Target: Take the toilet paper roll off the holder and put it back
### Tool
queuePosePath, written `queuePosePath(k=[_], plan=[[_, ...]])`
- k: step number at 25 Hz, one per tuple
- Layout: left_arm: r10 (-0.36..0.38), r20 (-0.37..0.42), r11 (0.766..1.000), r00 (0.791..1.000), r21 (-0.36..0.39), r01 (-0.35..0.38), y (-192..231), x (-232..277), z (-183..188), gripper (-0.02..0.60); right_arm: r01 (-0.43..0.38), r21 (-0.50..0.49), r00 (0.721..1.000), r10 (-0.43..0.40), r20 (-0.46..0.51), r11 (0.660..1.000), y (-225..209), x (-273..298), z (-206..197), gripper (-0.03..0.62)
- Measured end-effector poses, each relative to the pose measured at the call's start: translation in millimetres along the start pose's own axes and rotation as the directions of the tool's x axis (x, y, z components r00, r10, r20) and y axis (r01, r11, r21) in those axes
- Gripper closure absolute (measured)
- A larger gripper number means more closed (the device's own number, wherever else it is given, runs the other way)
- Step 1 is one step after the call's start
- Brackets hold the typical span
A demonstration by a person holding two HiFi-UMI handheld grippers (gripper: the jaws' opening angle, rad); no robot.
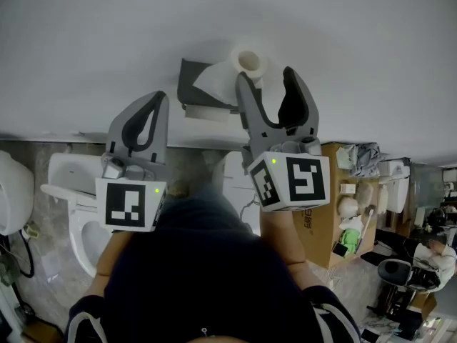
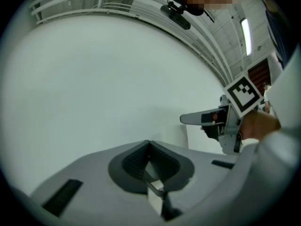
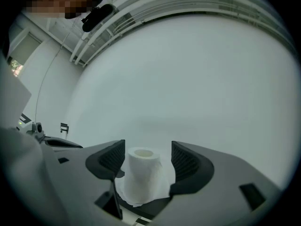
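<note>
Right gripper wide open — toilet paper roll sits on the holder, between its jaws, small gaps both sides. Left gripper closed, empty, off beside it — bare wall ahead.

Bathroom surroundings I see round the edges.
White wall fills the top. White toilet sits low left on grey floor, with a rounded white fixture at the left edge. Cardboard box right of centre. Seated person and dark chair far right.
</note>
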State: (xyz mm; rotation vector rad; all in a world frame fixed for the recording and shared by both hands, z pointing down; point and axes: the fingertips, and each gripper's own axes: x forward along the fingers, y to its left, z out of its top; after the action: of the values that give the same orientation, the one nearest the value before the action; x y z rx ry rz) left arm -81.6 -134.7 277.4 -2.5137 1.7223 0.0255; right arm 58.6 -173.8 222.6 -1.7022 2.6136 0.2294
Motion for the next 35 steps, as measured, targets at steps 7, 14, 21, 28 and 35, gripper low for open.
queuePosePath(k=[7,14,21,28,35], plan=[[-0.023,0.014,1.000,1.000,0.005,0.023,-6,5,5,0.580,0.065,0.018,0.997,-0.066,0.042,0.998,-17,-18,2,0.515],[-0.052,0.013,0.999,0.999,0.010,0.052,-11,7,7,0.581,0.092,0.022,0.994,-0.093,0.048,0.996,-31,-33,-6,0.577],[-0.076,0.016,0.997,0.997,0.013,0.076,-18,8,9,0.581,0.114,0.006,0.993,-0.114,0.024,0.994,-45,-54,-24,0.577],[-0.091,0.009,0.996,0.996,0.020,0.091,-25,8,8,0.580,0.129,-0.027,0.991,-0.130,-0.024,0.991,-53,-77,-53,0.577],[-0.104,-0.001,0.993,0.995,0.054,0.104,-27,7,-1,0.580,0.156,-0.029,0.987,-0.157,-0.046,0.987,-55,-92,-72,0.577]])
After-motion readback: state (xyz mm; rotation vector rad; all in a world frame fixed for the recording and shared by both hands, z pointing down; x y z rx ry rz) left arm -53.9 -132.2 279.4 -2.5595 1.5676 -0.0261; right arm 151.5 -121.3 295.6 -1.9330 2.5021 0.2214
